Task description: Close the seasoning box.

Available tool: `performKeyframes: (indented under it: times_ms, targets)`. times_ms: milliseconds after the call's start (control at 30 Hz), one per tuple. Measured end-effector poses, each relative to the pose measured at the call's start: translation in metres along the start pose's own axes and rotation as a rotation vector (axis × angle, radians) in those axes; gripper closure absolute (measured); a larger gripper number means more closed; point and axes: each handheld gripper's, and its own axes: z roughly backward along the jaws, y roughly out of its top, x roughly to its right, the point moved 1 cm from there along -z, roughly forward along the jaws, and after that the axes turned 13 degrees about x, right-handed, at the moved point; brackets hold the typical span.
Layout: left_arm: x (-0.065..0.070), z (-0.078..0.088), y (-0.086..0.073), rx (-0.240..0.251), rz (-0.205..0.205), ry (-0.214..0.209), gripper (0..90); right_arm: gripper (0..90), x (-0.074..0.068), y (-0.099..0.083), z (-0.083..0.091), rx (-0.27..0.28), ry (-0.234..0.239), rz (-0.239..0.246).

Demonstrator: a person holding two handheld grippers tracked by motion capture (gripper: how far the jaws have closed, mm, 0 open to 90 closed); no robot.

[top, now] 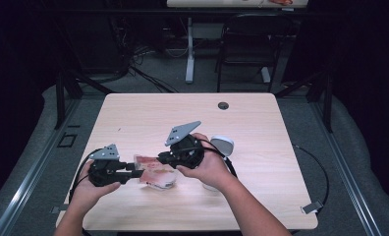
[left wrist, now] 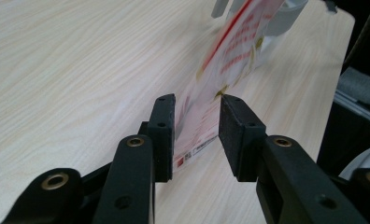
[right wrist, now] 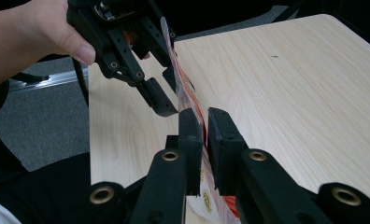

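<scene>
A red and white plastic packet [top: 153, 173] stands on edge just above the wooden table [top: 261, 123], between my two grippers. My right gripper [top: 162, 160] comes in from the right, and in the right gripper view [right wrist: 204, 116] its jaws are close together with the packet [right wrist: 181, 79] pinched between the pads. My left gripper [top: 136, 169] faces it from the left. In its own view [left wrist: 197, 105] the jaws stand well apart. There the packet [left wrist: 230, 51] runs slantwise through the gap and leans on the left pad [left wrist: 164, 126]. The right gripper view also shows the left gripper [right wrist: 167, 88] farther off.
A white rounded object [top: 222, 145] sits on the table just behind my right hand. A cable hole [top: 223, 105] lies near the far edge. Beyond the table stand a black chair [top: 246, 44] and a desk leg. Cables trail off both sides.
</scene>
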Motion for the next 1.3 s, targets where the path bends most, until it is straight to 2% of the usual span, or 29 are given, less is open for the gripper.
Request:
performKeyframes:
  times_ms: [267, 400, 800, 1067, 1233, 1300]
  targets:
    - [0.000, 0.004, -0.001, 0.007, 0.004, 0.009, 64.9, 79.5, -0.004, 0.005, -0.005, 0.008, 0.022, -0.002]
    - [-0.001, 0.007, -0.001, 0.019, 0.013, 0.009, 63.0, 76.8, -0.007, 0.010, -0.003, 0.049, 0.033, -0.020]
    - [-0.006, 0.013, -0.003, 0.024, 0.018, 0.014, 55.3, 67.0, -0.009, 0.014, 0.008, 0.103, 0.023, -0.023]
    - [-0.007, 0.018, -0.004, -0.005, 0.004, 0.022, 55.2, 62.1, -0.005, 0.011, 0.016, 0.124, -0.010, -0.038]
    - [-0.007, 0.022, -0.003, -0.003, 0.004, 0.015, 55.2, 59.4, -0.002, 0.008, 0.023, 0.134, -0.045, -0.051]
    - [-0.006, 0.023, -0.002, -0.007, 0.002, 0.011, 55.3, 58.9, -0.001, 0.007, 0.027, 0.123, -0.058, -0.048]
